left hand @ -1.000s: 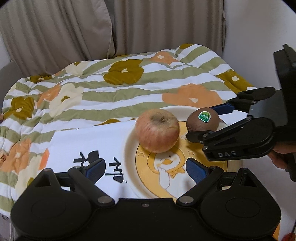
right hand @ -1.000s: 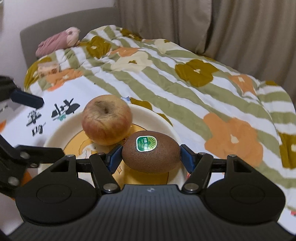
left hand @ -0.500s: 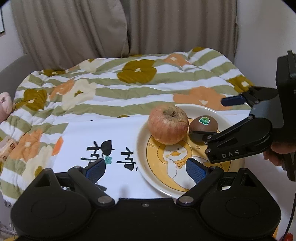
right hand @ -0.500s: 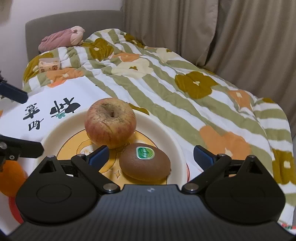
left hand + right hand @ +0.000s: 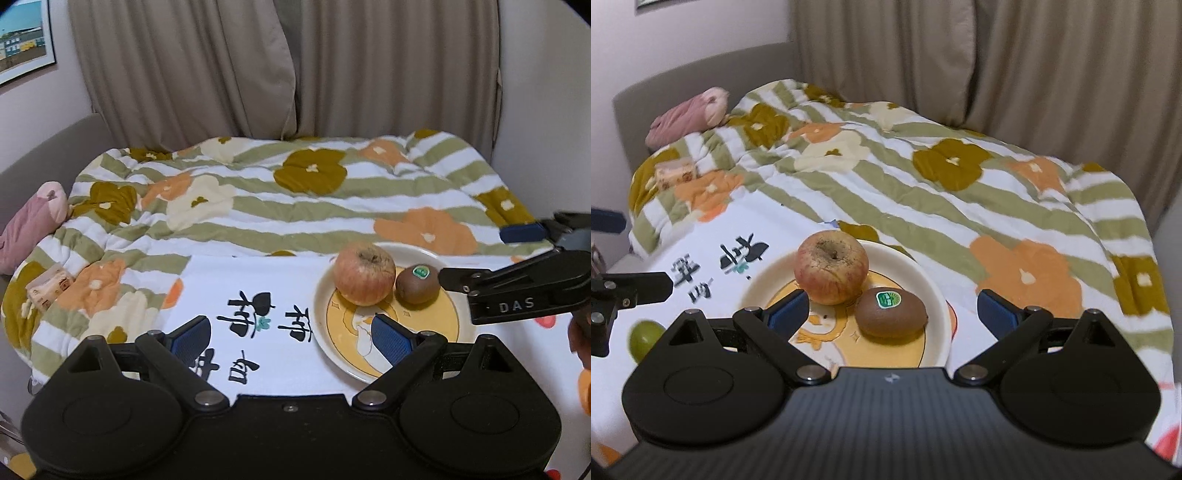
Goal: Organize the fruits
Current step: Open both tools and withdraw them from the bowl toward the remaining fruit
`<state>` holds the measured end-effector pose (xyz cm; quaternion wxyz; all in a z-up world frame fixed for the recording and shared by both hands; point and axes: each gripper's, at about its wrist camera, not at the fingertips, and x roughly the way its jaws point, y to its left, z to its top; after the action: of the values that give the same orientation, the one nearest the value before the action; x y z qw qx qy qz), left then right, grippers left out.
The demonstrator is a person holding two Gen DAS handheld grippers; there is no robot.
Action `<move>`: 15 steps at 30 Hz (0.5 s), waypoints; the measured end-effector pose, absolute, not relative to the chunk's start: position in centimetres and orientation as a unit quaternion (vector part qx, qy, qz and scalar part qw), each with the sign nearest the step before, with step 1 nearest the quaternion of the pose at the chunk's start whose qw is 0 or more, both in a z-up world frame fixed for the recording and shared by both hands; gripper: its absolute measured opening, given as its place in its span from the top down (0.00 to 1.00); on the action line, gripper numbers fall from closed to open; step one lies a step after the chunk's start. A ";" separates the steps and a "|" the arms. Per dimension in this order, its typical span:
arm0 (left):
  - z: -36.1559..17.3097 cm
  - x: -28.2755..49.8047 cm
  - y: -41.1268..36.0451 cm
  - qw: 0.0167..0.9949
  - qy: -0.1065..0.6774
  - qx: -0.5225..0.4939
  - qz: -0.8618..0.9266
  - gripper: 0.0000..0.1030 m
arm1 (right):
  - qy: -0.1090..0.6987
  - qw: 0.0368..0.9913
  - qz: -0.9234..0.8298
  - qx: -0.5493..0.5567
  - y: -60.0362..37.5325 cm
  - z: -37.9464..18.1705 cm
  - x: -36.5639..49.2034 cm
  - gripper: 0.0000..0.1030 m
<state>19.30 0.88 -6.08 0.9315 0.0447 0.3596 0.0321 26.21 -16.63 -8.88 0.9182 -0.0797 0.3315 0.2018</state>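
Resting side by side on the plate (image 5: 934,291), the apple (image 5: 831,271) and the kiwi (image 5: 892,314) touch or nearly touch, apple toward the far-left rim, kiwi nearer our right tongs (image 5: 890,314). We see both sets of tongs spread wide and pinching nothing: the right pair frames the plate with the kiwi lying free between and beyond the blue pads, and the left tongs (image 5: 291,338) hang over the white printed cloth (image 5: 236,280) and the plate's near edge.

The plate sits on that cloth at the edge of the flowered quilt (image 5: 258,199) on the bed. A green round fruit (image 5: 646,339) shows at the left edge of the right view, off the plate.

Handling, as we judge it:
- Kiwi: light, fuzzy skin gives good friction, flesh likely soft, so we'd pinch gently across its short middle.
- Apple: heavier, firm, smooth and rounded, may roll; take it across its widest belt, stem up.
- Green fruit: small, probably slick; grip lightly at the middle.
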 end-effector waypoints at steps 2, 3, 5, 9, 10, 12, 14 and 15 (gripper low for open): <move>-5.3 18.5 1.1 0.933 0.355 0.045 0.029 0.05 | 0.336 0.920 0.188 -0.066 -16.6 -7.8 25.2 0.00; -4.9 18.0 1.3 0.934 0.352 0.046 0.027 0.04 | 0.339 0.921 0.181 -0.060 -16.6 -7.3 24.7 0.00; -4.2 17.0 1.6 0.938 0.344 0.050 0.021 0.02 | 0.342 0.924 0.165 -0.048 -16.7 -6.3 23.5 0.00; -3.3 15.0 2.0 0.941 0.333 0.062 0.009 0.00 | 0.344 0.928 0.141 -0.033 -16.4 -4.7 20.8 0.00; -3.2 14.5 2.2 0.941 0.333 0.063 0.007 0.00 | 0.344 0.929 0.136 -0.029 -16.3 -4.4 20.1 0.00; -2.9 13.5 2.7 0.942 0.330 0.061 0.000 0.00 | 0.345 0.930 0.124 -0.025 -16.0 -3.8 18.5 0.00; -2.7 12.5 3.1 0.943 0.326 0.058 -0.008 0.00 | 0.346 0.931 0.112 -0.020 -15.7 -3.3 17.1 0.00; -2.5 12.0 3.4 0.944 0.324 0.058 -0.012 0.00 | 0.347 0.932 0.106 -0.017 -15.5 -3.1 16.2 0.00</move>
<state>11.97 3.43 -2.55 0.9441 0.0582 0.3244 -0.0122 16.23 -15.52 -3.11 0.9316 -0.0170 0.3471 0.1064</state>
